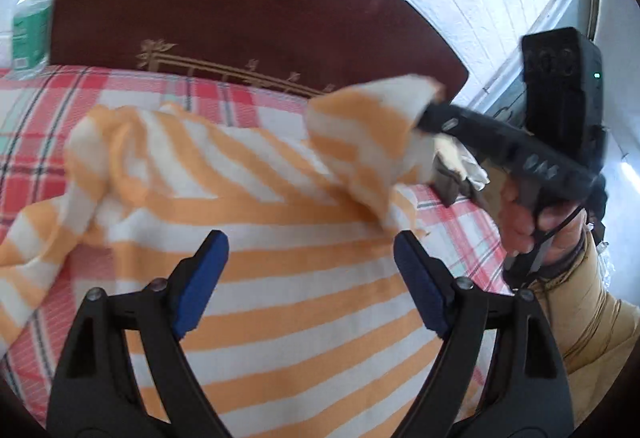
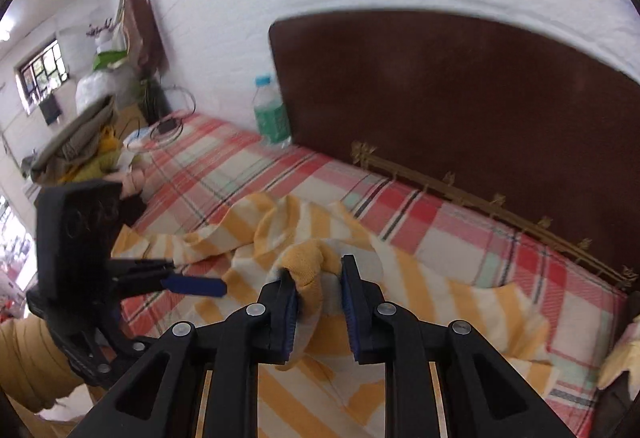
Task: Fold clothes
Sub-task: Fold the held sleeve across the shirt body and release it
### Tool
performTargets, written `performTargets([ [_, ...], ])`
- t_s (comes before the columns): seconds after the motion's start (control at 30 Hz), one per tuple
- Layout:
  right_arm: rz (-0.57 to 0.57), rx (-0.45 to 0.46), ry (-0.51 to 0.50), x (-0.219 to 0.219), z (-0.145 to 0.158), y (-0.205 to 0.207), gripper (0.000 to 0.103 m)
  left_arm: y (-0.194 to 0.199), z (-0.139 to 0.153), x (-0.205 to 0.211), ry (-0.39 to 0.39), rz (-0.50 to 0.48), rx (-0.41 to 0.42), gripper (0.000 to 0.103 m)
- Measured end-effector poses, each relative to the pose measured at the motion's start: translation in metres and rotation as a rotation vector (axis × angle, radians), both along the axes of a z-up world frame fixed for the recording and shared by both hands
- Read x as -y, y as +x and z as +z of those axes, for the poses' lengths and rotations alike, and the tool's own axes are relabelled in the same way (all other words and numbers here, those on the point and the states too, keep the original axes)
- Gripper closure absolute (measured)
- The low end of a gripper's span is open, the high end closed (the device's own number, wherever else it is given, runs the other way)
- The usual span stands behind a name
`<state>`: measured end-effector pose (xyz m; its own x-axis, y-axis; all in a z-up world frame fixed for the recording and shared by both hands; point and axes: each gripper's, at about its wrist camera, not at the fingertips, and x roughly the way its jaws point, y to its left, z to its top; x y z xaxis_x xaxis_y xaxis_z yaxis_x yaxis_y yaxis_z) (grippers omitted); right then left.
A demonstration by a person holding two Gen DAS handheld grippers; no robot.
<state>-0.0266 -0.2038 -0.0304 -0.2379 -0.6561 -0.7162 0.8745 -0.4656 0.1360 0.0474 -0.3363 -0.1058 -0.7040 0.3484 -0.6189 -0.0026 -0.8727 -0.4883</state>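
- Shirt [image 1: 280,238]: orange-and-white striped, it lies spread over the plaid bed [image 2: 280,174] just below the dark headboard [image 2: 480,98]. One part is lifted and bunched, and the far sleeve side lies rumpled.
- Right tool [image 2: 320,298]: its jaws stand narrow, with a wad of the striped cloth between the blue pads. From the left wrist view that corner hangs in the air from its tip, so I judge it is carrying a fold across.
- Left tool [image 1: 308,278]: its jaws stand wide with nothing in them, hovering over the flat middle of the shirt.
- To do this step well, keep the lifted edge taut and low, and lay it down so its stripes line up with those beneath.
- The free left tool could press the body flat at the intended crease, so that the cloth does not drag.
- Risk: the grip holds a thick bunch, which may drop as a lump. Smooth it after release.
- The bottle [image 2: 270,114] at the headboard's corner is well clear.
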Motion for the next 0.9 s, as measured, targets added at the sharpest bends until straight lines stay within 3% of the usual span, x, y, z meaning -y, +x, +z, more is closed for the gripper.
performTargets([
  [0.13,0.045,0.073,0.155,0.037,-0.058,0.014,0.063,0.013,-0.014,0.016,-0.01,0.032,0.038,0.018],
  [0.2,0.05,0.108,0.166,0.03,-0.071,0.018,0.058,0.015,-0.019,0.022,-0.011,0.039,0.049,0.018],
  [0.37,-0.007,0.156,0.074,-0.016,-0.059,0.016,0.053,0.013,-0.022,0.025,-0.035,0.036,0.053,0.018],
  [0.47,-0.092,0.213,-0.006,-0.056,-0.052,0.006,0.044,0.009,-0.018,0.016,-0.067,0.007,0.036,0.018],
  [0.63,-0.192,0.369,-0.078,-0.095,-0.071,-0.005,0.043,0.0,-0.018,0.002,-0.129,-0.016,0.03,0.018],
  [0.8,-0.161,0.382,-0.067,-0.07,-0.09,0.003,0.043,0.002,-0.015,0.001,-0.141,-0.013,0.03,0.018],
  [0.9,-0.151,0.334,-0.021,-0.044,-0.099,0.006,0.043,0.007,-0.014,0.007,-0.128,0.008,0.032,0.018],
])
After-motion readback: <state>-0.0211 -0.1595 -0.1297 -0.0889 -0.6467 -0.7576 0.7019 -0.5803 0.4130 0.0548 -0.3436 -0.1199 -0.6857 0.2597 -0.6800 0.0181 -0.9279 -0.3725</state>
